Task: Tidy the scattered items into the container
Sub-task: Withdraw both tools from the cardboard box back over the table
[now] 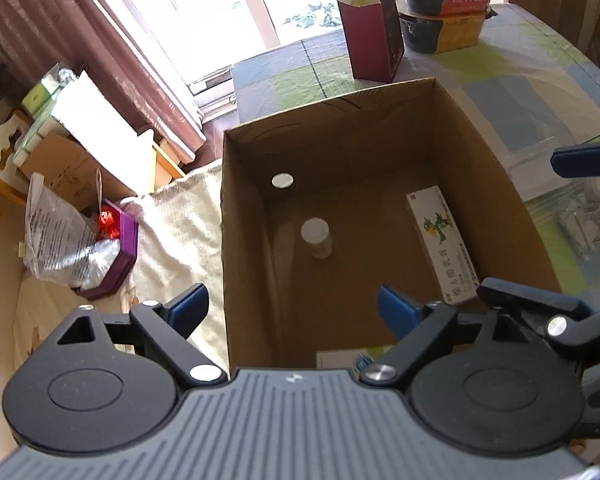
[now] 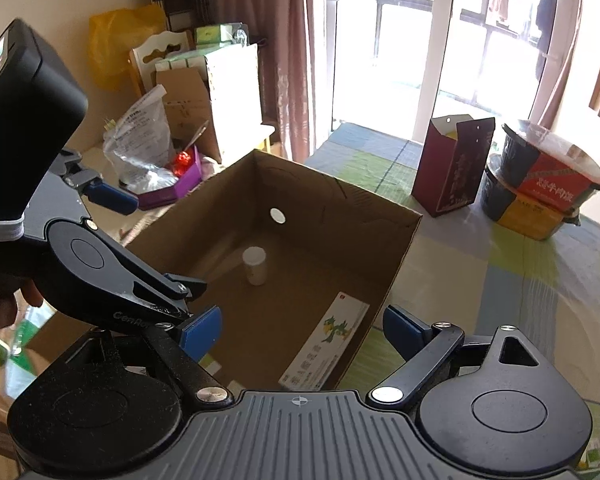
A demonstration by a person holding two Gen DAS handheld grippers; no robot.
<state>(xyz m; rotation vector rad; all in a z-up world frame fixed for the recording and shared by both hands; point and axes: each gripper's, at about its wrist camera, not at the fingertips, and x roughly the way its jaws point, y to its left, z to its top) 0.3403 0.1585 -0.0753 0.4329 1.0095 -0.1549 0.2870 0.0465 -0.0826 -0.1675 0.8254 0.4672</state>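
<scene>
Both grippers, left (image 1: 292, 308) and right (image 2: 302, 330), above cardboard box (image 1: 380, 96); fingers wide, empty. Bottle (image 1: 317, 238), carton (image 1: 440, 240) inside. Between placements, judged; next: locate remaining item on surface (image 2: 520, 280).

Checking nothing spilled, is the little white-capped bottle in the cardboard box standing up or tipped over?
Upright. The bottle stands on the cardboard box floor, white cap on top, apart from the medicine carton along the wall.

Chinese characters on the red band of the upper food bowl (image 2: 556, 182), beyond the cardboard box (image 2: 396, 240); the last three legible as "牛肉饭". Chinese print along the white carton (image 1: 440, 236) inside the box, too blurred to read. "Cen…" on the left tool (image 2: 156, 268), partly legible.
</scene>
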